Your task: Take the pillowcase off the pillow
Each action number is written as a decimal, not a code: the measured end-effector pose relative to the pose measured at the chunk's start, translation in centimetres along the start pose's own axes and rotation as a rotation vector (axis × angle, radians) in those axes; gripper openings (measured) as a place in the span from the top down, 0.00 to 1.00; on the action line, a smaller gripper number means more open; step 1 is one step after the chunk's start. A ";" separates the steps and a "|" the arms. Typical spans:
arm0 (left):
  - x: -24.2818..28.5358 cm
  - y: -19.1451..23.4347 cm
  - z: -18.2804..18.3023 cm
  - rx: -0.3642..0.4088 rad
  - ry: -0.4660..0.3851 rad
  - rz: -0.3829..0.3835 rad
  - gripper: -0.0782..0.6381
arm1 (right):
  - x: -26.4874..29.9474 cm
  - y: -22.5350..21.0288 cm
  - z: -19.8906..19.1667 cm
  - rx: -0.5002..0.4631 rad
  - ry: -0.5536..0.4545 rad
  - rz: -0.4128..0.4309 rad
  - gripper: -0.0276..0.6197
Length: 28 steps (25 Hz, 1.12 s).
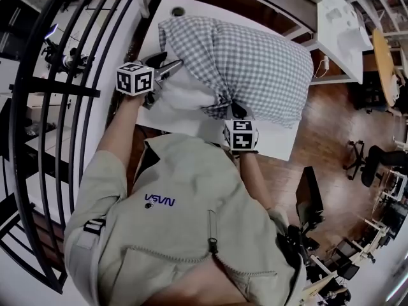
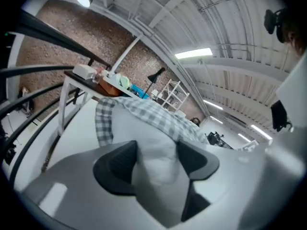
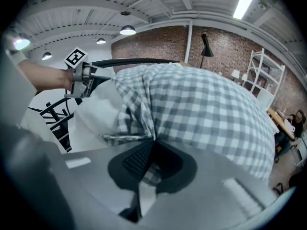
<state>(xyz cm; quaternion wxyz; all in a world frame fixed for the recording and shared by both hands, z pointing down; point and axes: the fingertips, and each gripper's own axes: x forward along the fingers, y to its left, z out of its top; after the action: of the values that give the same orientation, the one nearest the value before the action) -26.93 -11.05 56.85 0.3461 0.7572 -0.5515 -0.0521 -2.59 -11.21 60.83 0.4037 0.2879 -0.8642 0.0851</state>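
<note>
A grey-and-white checked pillowcase (image 1: pixel 255 59) covers most of a pillow lying on a white table (image 1: pixel 280 142). The bare white pillow (image 1: pixel 185 97) bulges out of the case's open end at the near left. My left gripper (image 1: pixel 167 69) stands open at that end, and in the left gripper view white pillow (image 2: pixel 156 169) lies between its spread jaws (image 2: pixel 156 152). My right gripper (image 1: pixel 237 112) is shut on a bunched fold of the pillowcase (image 3: pixel 201 104) at its near edge, the checked cloth pinched between the pads (image 3: pixel 152 150). The left gripper (image 3: pixel 84 80) also shows in the right gripper view.
Black curved railing (image 1: pixel 38 107) runs along the left. Another white desk (image 1: pixel 338 24) stands at the back right over a wooden floor (image 1: pixel 338 126). Office chairs (image 1: pixel 373 161) stand at the right. The person's grey jacket (image 1: pixel 185 234) fills the near foreground.
</note>
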 end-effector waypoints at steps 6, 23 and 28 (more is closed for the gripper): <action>-0.8 -3.6 1.1 0.037 -0.054 -0.073 0.79 | -4.6 2.9 6.2 0.186 -0.110 0.343 0.76; -3.4 -10.5 -1.0 0.180 -0.108 -0.095 0.83 | 0.9 4.5 20.8 -0.335 -0.187 0.176 0.94; -5.2 -12.0 -1.6 0.194 -0.112 -0.135 0.83 | 0.8 -4.6 23.0 -0.300 -0.205 -0.089 0.94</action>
<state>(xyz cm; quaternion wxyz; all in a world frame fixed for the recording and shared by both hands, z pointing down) -18.61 -3.96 49.54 0.2355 0.8185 -0.5202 -0.0641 -15.27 -24.06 45.89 0.3554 0.2695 -0.8902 -0.0925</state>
